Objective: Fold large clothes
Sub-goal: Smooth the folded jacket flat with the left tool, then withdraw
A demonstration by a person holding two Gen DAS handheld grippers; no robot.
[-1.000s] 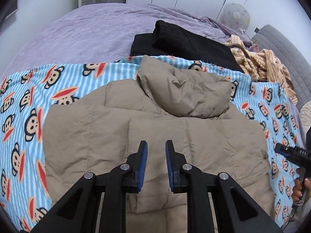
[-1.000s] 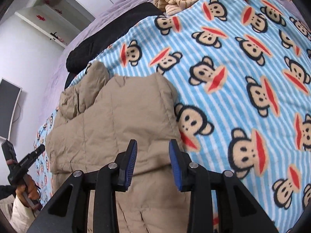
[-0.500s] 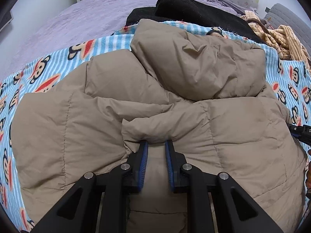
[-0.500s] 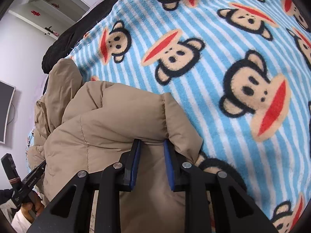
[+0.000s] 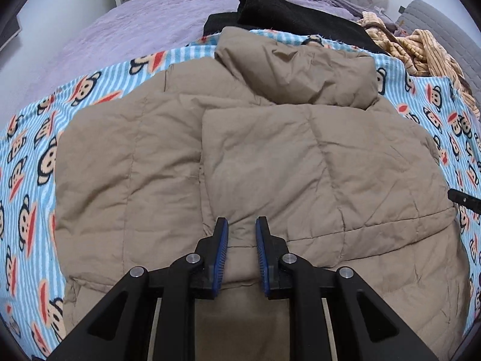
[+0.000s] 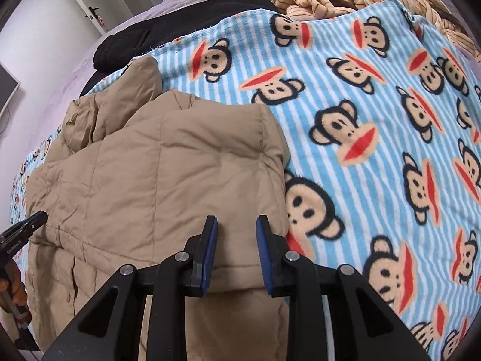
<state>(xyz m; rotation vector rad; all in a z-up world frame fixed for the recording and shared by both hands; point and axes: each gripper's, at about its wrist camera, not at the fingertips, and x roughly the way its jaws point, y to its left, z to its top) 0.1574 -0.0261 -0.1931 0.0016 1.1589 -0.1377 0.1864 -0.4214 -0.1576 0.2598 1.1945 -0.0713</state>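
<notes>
Nearest you, left tongs (image 5: 241, 234) and right tongs (image 6: 235, 234) both stand narrow over the folded tan puffer jacket (image 5: 255, 162), whether pinching its hem unclear, on the monkey blanket (image 6: 375, 120), bed beyond.

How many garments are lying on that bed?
3: the tan puffer jacket spread on the monkey blanket, a black garment beyond its hood, and a striped yellow one at the far right. The black pile may hold more.
</notes>
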